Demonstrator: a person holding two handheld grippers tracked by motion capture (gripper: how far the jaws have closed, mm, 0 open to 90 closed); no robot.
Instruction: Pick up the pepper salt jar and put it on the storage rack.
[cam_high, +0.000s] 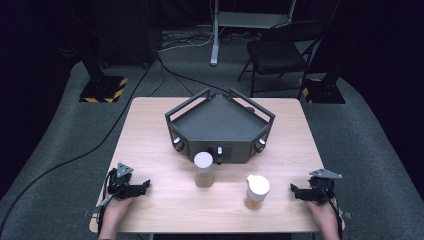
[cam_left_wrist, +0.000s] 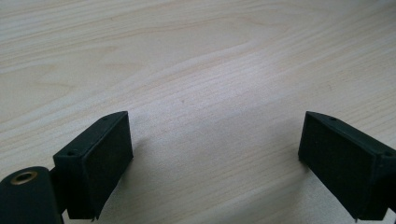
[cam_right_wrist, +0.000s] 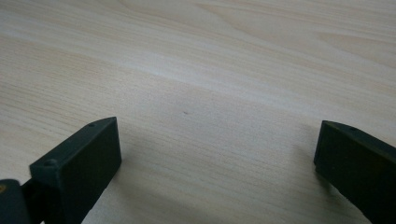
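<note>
High view, the jars: two lidded jars stand upright on the table (cam_high: 150, 150), a round-lidded jar (cam_high: 203, 169) just in front of the dark tray (cam_high: 220, 125), and a spouted jar (cam_high: 256, 191) nearer the person's edge, to the right.
High view, left gripper (cam_high: 145, 186): rests low at the table's left front, jaws pointing inward toward the jars, nothing between them.
High view, right gripper (cam_high: 295, 191): rests at the right front, jaws pointing inward as well, empty.
High view, who is nearer: the spouted jar lies close beside the right gripper, straight along its pointing line; the round-lidded jar sits between the two hands, a little closer to the left one and farther up the table.
Left gripper view: left gripper (cam_left_wrist: 212, 154) shows both black jaws standing wide apart over bare wood.
Right gripper view: right gripper (cam_right_wrist: 217, 158) has jaws spread wide, bare wood between.
Likely call: each jar stands tall, so a level sideways approach looks right.
</note>
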